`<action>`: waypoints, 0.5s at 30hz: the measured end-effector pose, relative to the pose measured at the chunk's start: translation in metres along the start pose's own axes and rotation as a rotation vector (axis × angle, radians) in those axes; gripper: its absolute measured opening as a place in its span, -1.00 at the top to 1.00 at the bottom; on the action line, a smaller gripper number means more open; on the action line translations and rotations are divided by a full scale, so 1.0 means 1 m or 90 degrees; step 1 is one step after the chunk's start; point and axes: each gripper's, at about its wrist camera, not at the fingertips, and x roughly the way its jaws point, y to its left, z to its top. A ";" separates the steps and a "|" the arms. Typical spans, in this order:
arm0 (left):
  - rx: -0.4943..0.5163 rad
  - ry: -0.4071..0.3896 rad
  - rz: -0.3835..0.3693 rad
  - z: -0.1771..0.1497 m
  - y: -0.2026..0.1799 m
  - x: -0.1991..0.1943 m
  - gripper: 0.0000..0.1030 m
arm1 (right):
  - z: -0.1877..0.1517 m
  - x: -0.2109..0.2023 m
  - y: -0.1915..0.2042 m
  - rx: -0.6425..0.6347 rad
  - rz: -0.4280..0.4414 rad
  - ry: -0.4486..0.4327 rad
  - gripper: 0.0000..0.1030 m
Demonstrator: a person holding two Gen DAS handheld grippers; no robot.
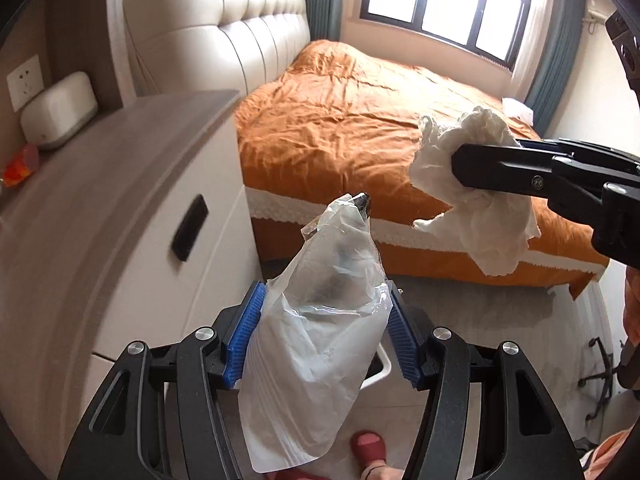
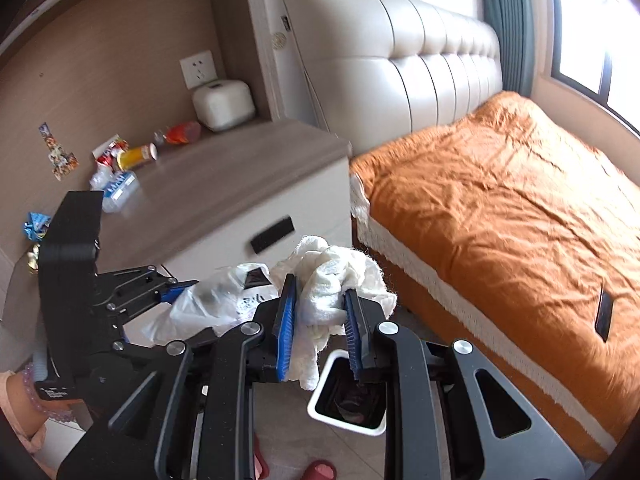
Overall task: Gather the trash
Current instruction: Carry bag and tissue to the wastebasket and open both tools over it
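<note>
My left gripper [image 1: 322, 332] is shut on a crumpled clear plastic bag [image 1: 320, 320], held above the floor beside the nightstand; it shows in the right wrist view [image 2: 176, 294] with the bag [image 2: 212, 300]. My right gripper [image 2: 320, 312] is shut on a crumpled white tissue [image 2: 336, 280], held just above a white trash bin [image 2: 326, 372] on the floor. In the left wrist view the right gripper [image 1: 460, 168] holds the tissue [image 1: 472, 208] at the right, in front of the bed.
The nightstand [image 2: 224, 184] carries more trash: a yellow bottle [image 2: 138, 156], a red wrapper [image 2: 182, 132], a clear blue-lidded box [image 2: 118, 188] and a white device [image 2: 222, 102]. An orange-covered bed [image 2: 500, 200] with a phone [image 2: 604, 314] stands right. Red slippers [image 2: 320, 470] lie below.
</note>
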 end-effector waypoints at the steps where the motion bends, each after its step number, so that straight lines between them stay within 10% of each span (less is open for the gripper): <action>1: 0.006 0.010 -0.001 -0.005 -0.003 0.015 -0.13 | -0.006 0.008 -0.005 0.004 0.000 0.012 0.54; 15: 0.044 0.121 -0.056 -0.114 -0.010 0.245 -0.23 | -0.147 0.201 -0.070 0.041 0.011 0.156 0.53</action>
